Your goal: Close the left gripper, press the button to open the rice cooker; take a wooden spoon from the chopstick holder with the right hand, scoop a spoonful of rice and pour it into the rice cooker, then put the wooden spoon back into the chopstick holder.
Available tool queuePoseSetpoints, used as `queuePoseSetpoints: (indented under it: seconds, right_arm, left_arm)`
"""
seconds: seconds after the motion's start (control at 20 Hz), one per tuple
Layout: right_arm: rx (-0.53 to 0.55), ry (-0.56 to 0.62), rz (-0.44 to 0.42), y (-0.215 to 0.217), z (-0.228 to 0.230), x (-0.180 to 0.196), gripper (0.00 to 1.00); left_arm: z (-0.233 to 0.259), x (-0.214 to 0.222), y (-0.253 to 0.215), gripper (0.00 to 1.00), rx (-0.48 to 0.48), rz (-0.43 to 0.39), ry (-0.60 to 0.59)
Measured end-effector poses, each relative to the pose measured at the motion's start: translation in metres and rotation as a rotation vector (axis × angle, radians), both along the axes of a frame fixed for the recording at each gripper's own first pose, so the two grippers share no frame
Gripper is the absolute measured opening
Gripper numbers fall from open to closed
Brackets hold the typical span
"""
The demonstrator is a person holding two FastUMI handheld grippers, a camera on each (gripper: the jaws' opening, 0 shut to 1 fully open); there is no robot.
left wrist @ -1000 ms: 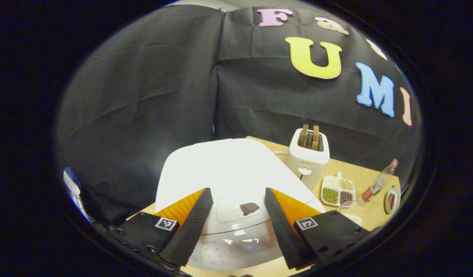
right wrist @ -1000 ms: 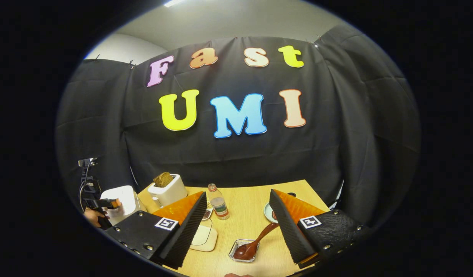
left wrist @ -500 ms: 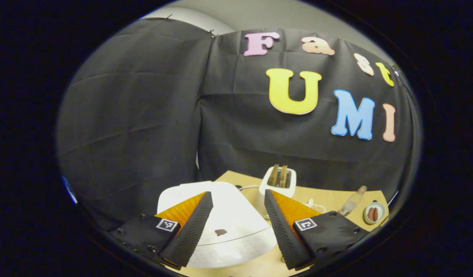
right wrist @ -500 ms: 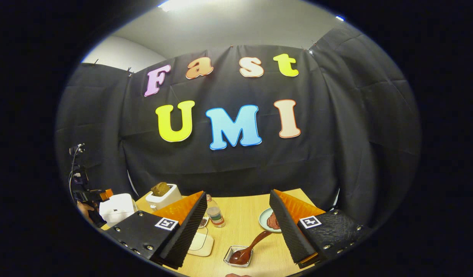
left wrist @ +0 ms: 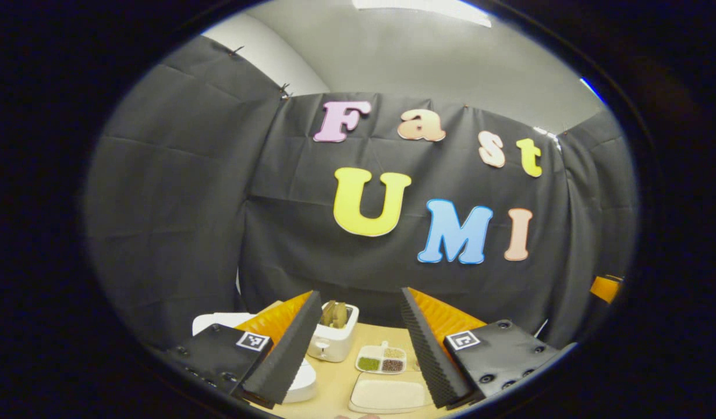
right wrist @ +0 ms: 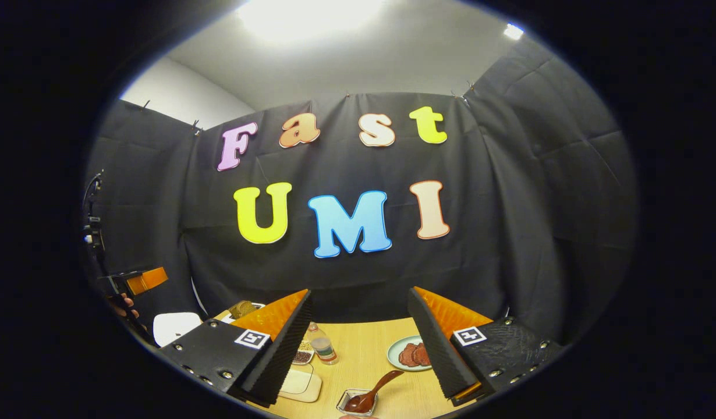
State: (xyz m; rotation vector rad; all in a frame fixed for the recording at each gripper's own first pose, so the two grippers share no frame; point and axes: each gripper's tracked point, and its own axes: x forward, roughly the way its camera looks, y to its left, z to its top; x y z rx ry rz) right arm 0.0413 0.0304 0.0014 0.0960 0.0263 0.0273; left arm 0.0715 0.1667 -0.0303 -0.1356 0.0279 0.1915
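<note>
1. In the left gripper view the left gripper point(left wrist: 358, 343) is held high and level, its jaws spread wide with nothing between them.
2. Under its left finger lies the white rice cooker point(left wrist: 302, 381), lid down, at the near left of the bench point(left wrist: 335, 378) (most of it is hidden behind the finger).
3. Just beyond the cooker stands a white toaster point(left wrist: 333, 340) with bread in its slots; to its right is a divided dish point(left wrist: 381, 364) of grains, and nearer the camera a pale flat board point(left wrist: 387, 396).
4. In the right gripper view the right gripper point(right wrist: 361, 343) is likewise released, its jaws wide apart and grasping nothing.
5. Between and below its fingers a wooden spoon point(right wrist: 369, 396) rests with its bowl in a small clear tray point(right wrist: 347, 401) at the near edge, its handle angled up to the right.
6. A small bottle point(right wrist: 322, 346) stands just left of centre, and a plate point(right wrist: 400, 356) with reddish slices sits beside the right finger.
7. At the far left of that view the left gripper point(right wrist: 134, 281) shows held by a hand point(right wrist: 122, 305), above the rice cooker point(right wrist: 174, 326).
</note>
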Motion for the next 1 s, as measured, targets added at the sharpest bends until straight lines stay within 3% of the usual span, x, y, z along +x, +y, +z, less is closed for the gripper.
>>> queuePoseSetpoints:
  seconds: [0.2, 0.55, 1.0]
  right_arm:
    - [-0.002, -0.012, 0.009, 0.016, 0.005, -0.001, 0.99]
    - [-0.027, -0.041, 0.020, 0.037, 0.009, -0.002, 0.99]
    - [-0.061, -0.071, -0.011, 0.059, 0.019, -0.010, 0.99]
  left_arm:
    - [0.040, -0.030, -0.033, 0.95, 0.056, -0.041, -0.073]
    - [0.040, -0.043, -0.065, 0.95, 0.178, -0.105, -0.069]
    - [0.041, -0.042, -0.056, 0.97, 0.173, -0.141, -0.069]
